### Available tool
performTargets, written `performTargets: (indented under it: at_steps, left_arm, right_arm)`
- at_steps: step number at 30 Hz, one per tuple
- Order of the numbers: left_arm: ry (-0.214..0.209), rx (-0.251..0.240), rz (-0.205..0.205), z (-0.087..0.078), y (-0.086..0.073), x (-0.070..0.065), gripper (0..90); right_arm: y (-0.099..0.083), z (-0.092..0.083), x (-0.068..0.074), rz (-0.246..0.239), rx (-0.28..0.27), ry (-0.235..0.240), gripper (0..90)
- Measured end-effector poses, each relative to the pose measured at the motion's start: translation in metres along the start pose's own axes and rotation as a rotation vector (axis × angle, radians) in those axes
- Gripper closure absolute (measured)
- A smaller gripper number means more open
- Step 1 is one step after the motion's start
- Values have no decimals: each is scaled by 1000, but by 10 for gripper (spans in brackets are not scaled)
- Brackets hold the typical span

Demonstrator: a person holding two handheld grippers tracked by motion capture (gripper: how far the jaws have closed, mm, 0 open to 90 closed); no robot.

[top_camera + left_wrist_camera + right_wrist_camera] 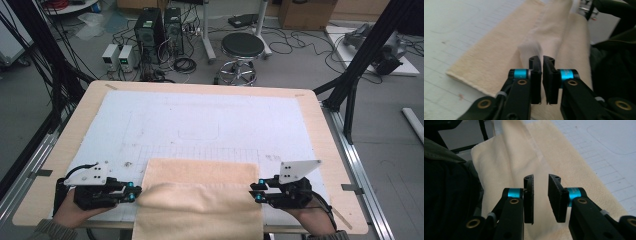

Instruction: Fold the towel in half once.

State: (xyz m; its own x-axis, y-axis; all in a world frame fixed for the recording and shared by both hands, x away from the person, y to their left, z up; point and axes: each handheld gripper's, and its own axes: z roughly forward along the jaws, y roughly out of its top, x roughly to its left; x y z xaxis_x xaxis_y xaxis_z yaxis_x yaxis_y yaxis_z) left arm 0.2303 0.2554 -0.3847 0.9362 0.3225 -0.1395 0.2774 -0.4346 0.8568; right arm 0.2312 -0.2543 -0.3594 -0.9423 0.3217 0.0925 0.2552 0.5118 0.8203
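Towel fold laid over, both claws letting go

Your towel lies at the near edge of the table, on the white mat, its near part hanging over the edge; a raised fold runs across it between your two claws, likely because each side edge was lifted to double the cloth. The left gripper stands at the fold's end with only a narrow slit between its jaws — no cloth pinched. The right gripper is parted wider, empty. Both hands sit low and level, pointing inward at each other.
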Motion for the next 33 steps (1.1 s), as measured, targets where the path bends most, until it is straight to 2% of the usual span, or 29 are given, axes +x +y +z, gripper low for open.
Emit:
performTargets:
  at_steps: [2,4,7,11,12,16,19,22,27,28,30,31,33]
  left_arm:
    - [27,0,-22,3,-1,7,765]
    - [81,8,-29,8,0,13,719]
    - [174,16,-47,18,2,26,675]
    - [279,26,-64,34,6,45,639]
    - [296,38,-61,37,6,49,624]
    - [369,67,-90,53,6,65,553]
    - [388,100,-98,64,4,74,523]
    - [380,128,-108,71,2,81,503]
    - [348,164,-148,77,-3,89,490]
    - [338,163,-159,77,-4,90,492]
    - [312,160,-171,77,-4,91,556]
    - [309,159,-177,77,-4,90,581]
    - [279,162,-172,77,-4,89,693]
  right_arm:
    - [0,-2,-6,12,-7,-31,711]
    - [-1,2,-15,28,18,-64,688]
    - [-4,17,-35,47,52,-111,648]
    - [-10,34,-58,72,73,-147,592]
    - [-12,39,-65,87,81,-164,562]
    - [-17,50,-81,112,106,-195,501]
    - [-21,57,-89,135,125,-209,451]
    - [-28,63,-96,148,141,-217,419]
    - [-38,69,-101,193,154,-176,426]
    - [-38,69,-102,191,155,-171,458]
    - [-38,69,-101,189,151,-151,518]
    - [-38,70,-101,179,150,-143,583]
    - [-37,71,-100,177,153,-116,675]
